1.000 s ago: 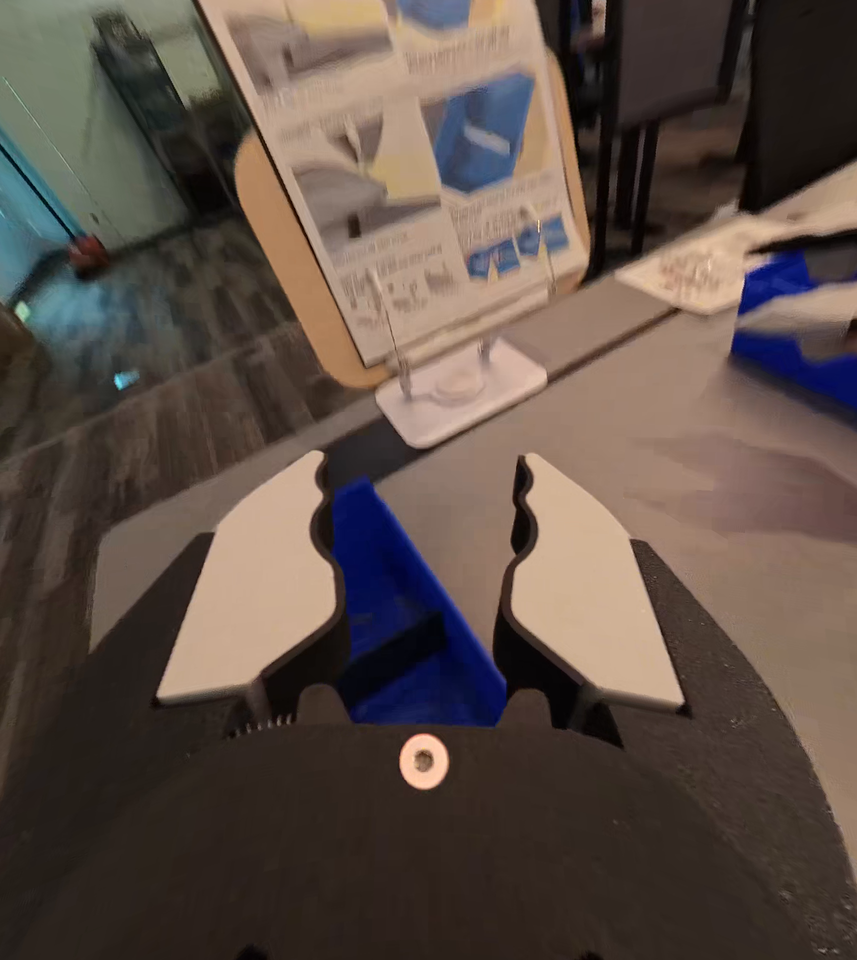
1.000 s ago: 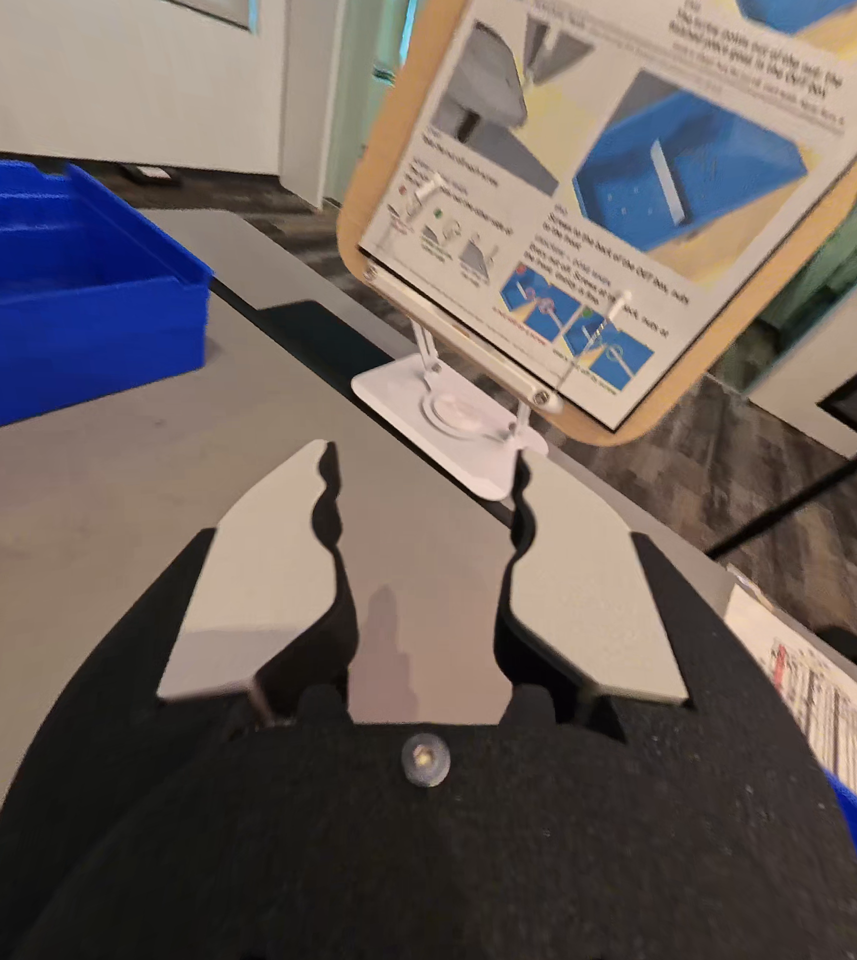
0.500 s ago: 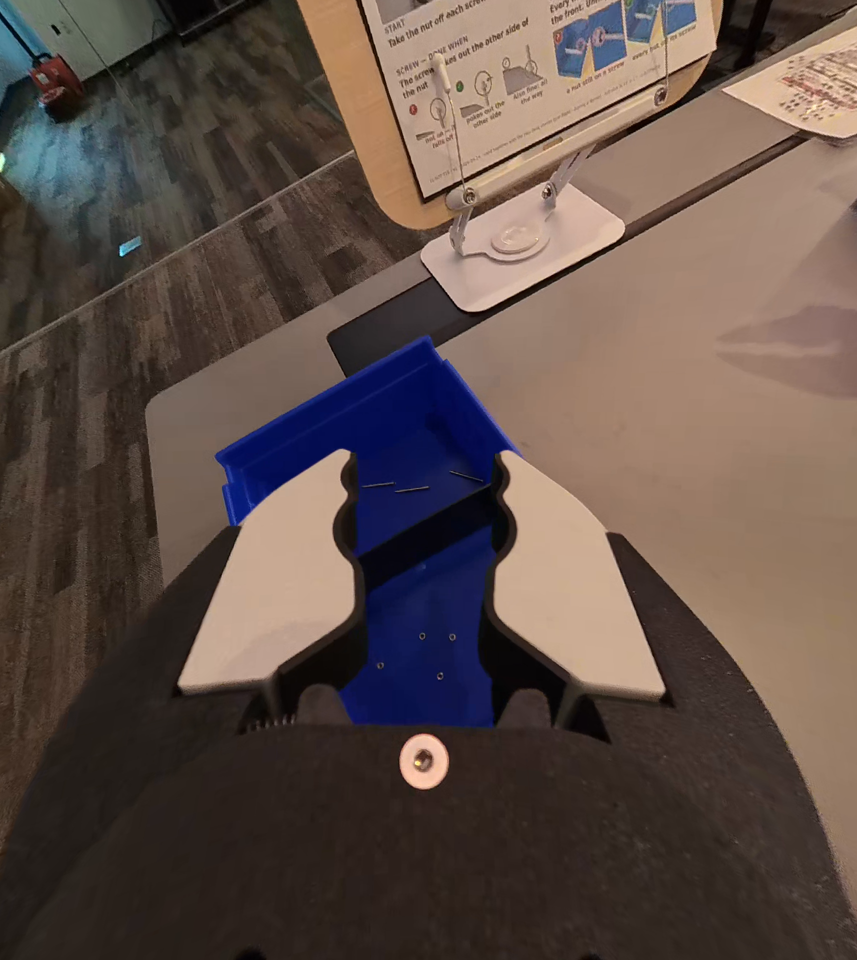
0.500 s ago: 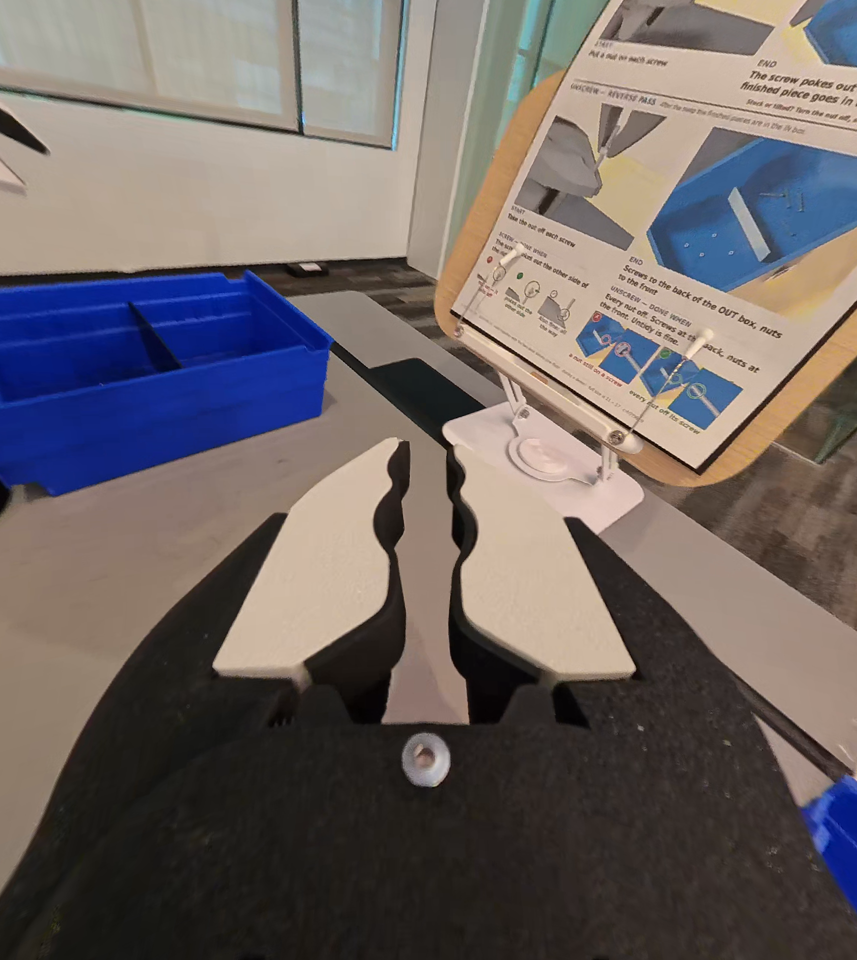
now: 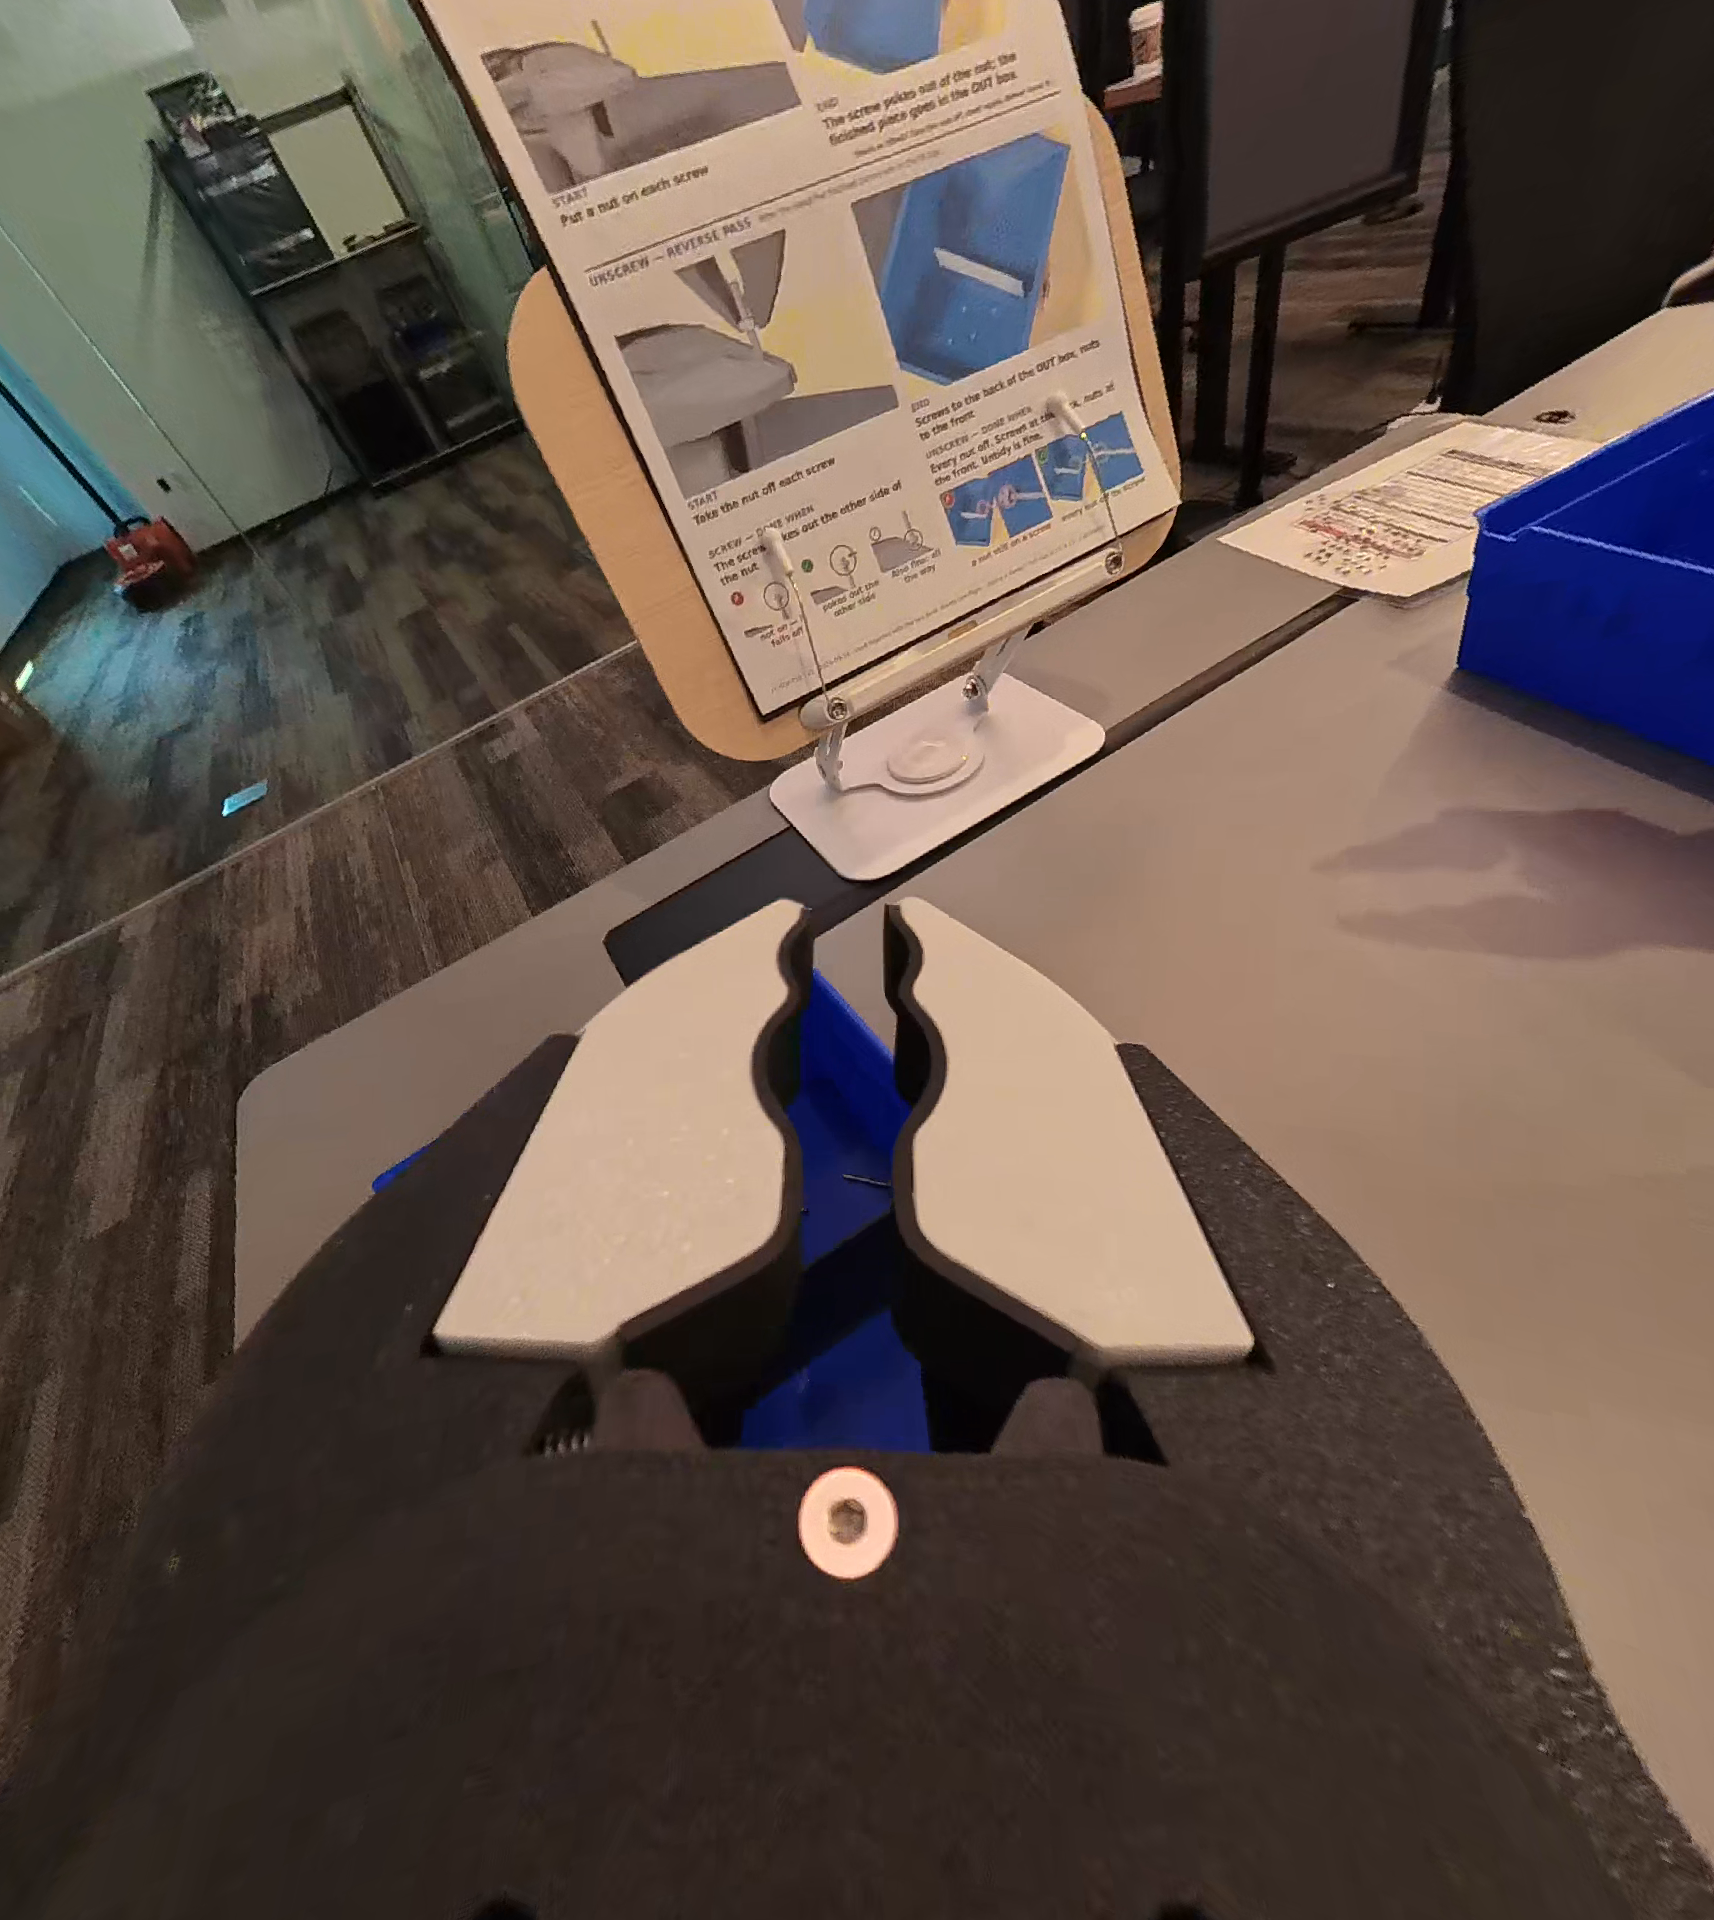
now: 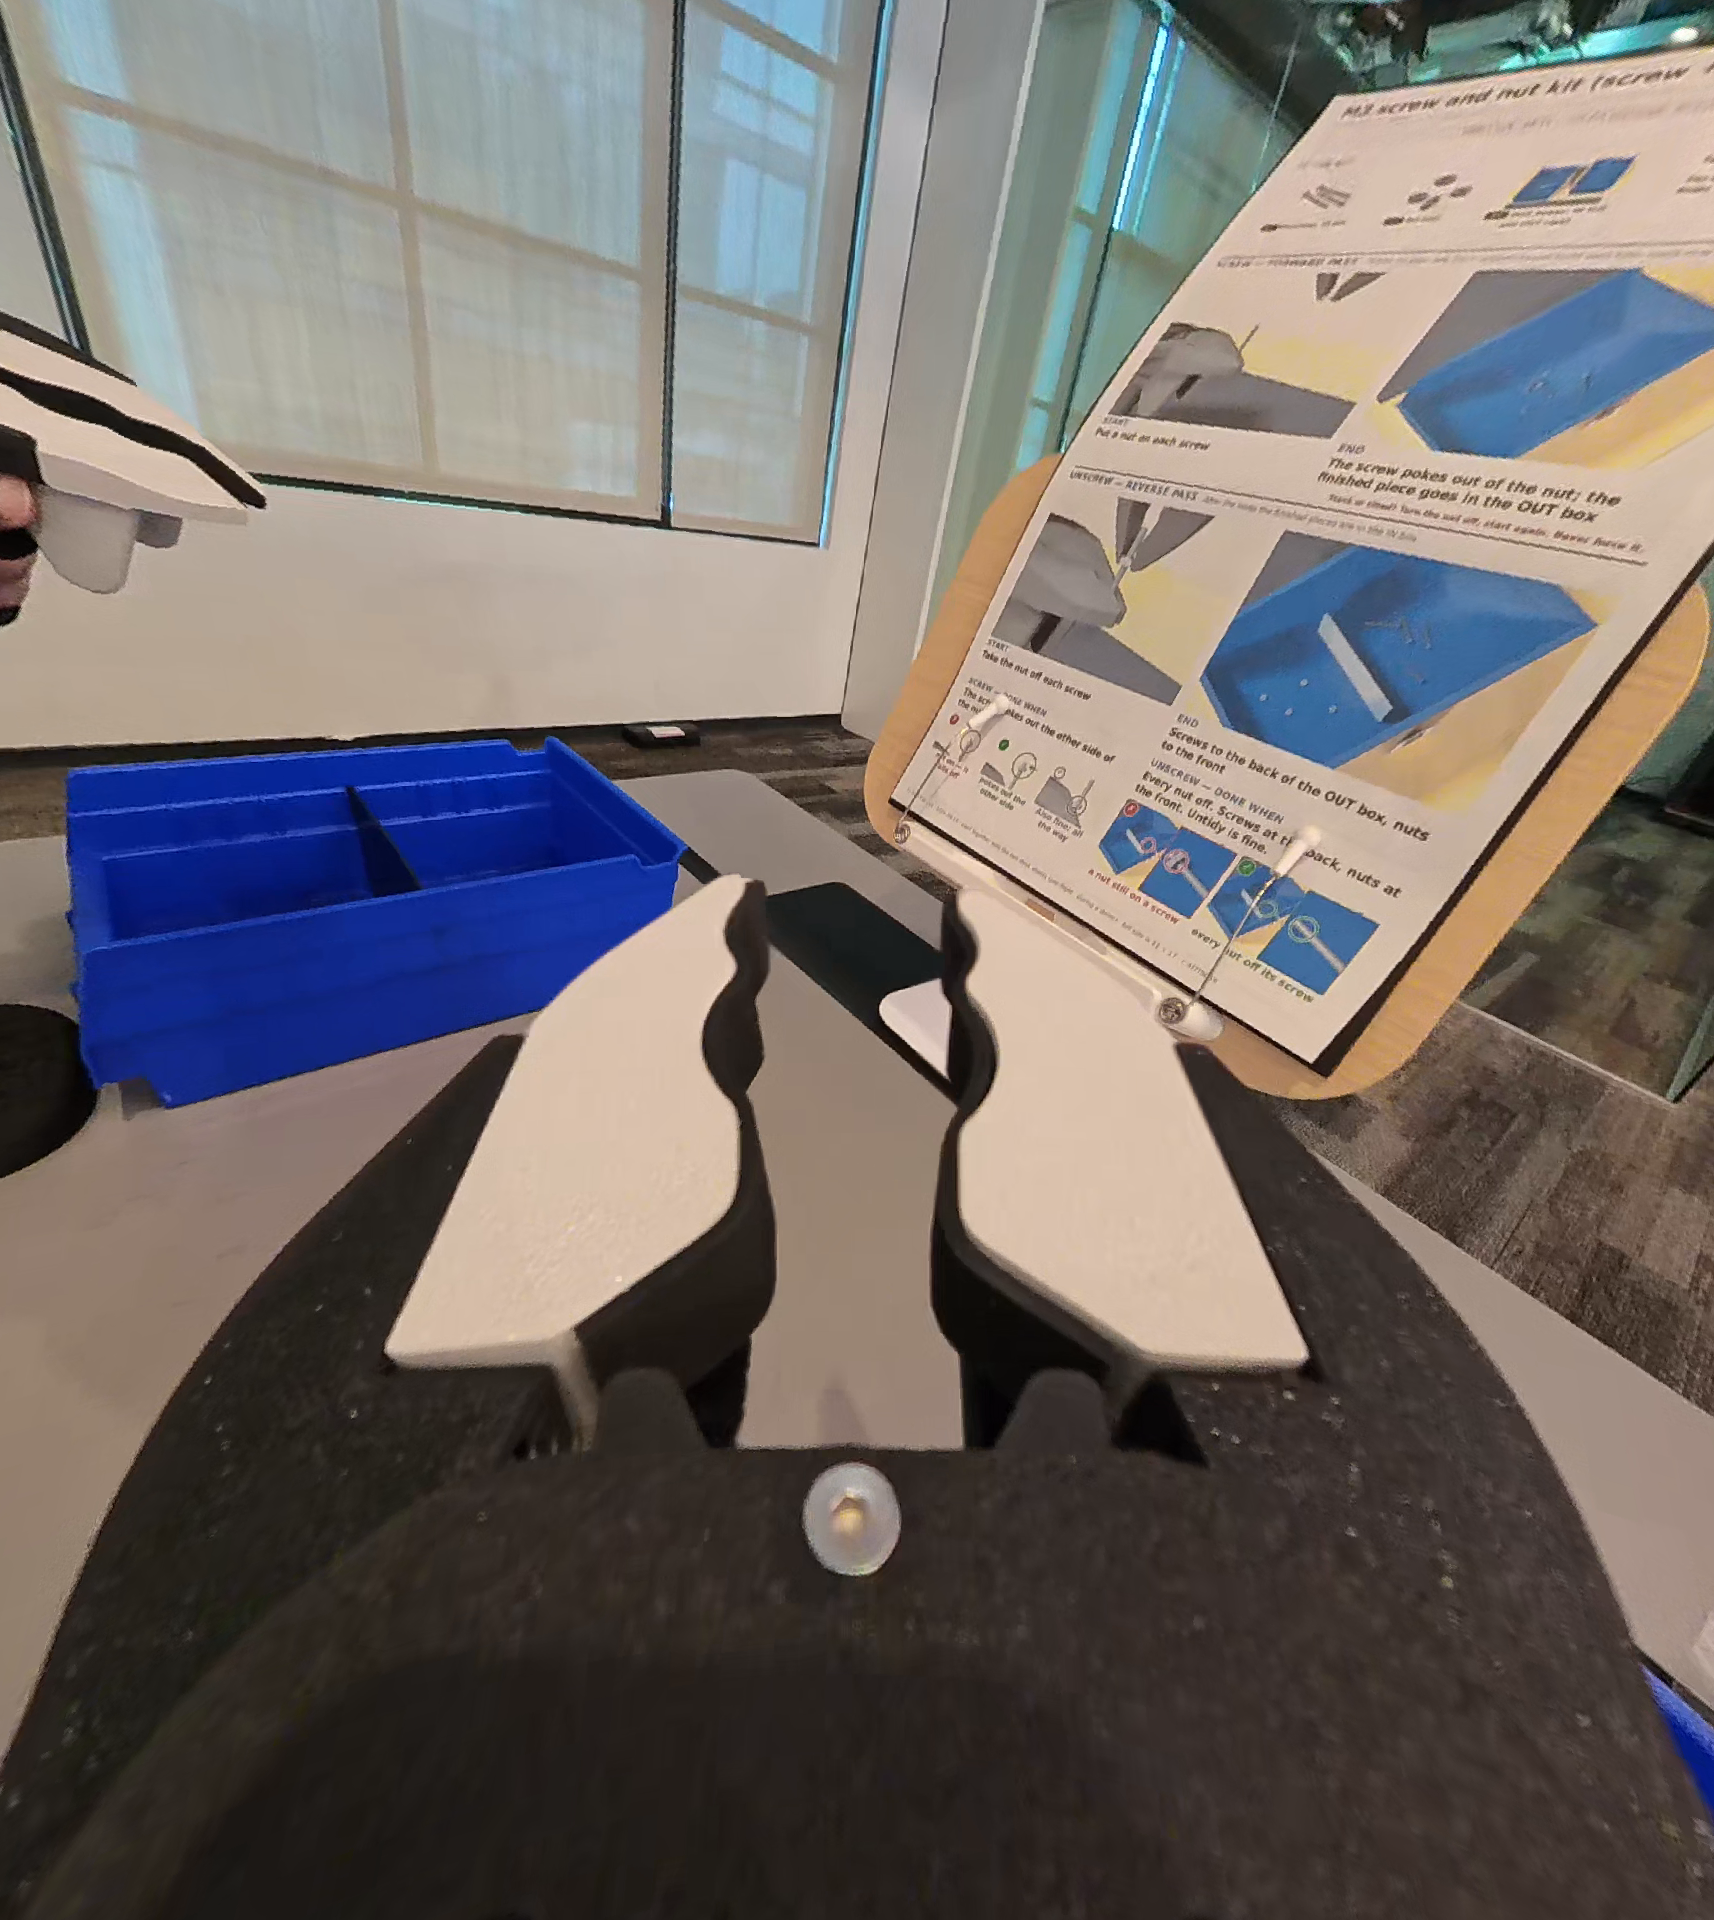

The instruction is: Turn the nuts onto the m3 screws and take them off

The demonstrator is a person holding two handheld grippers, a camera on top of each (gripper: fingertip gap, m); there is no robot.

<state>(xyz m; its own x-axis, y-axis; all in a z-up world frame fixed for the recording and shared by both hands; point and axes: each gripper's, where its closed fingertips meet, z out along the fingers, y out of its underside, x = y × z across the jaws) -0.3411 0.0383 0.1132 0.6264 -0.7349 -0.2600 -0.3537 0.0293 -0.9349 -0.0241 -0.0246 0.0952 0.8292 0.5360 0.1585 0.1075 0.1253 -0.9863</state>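
Observation:
My left gripper point(image 5: 845, 914) hovers over a blue divided bin point(image 5: 837, 1049) at the table's left end. Its jaws are nearly together with a narrow gap and nothing between them. One thin screw point(image 5: 868, 1181) shows on the bin floor between the fingers; I see no nuts. My right gripper point(image 6: 851, 894) is open and empty above the bare grey table point(image 6: 157, 1299), pointing at the board stand. In the right wrist view the same blue bin point(image 6: 365, 935) sits to the left, with the left gripper point(image 6: 105, 447) held high above it in a gloved hand.
An instruction board on a white stand point(image 5: 936, 769) stands at the table's far edge; it also shows in the right wrist view point(image 6: 1352, 623). A second blue bin point(image 5: 1642, 603) and a printed sheet point(image 5: 1404, 509) lie at the right. The floor drops off beyond the table's left end. There is about 35 cm between the tips of the two grippers.
My left gripper's jaws have closed from wide open to a narrow gap, and it tilted up over the bin. My right gripper closed to a narrow gap, then reopened and swung left.

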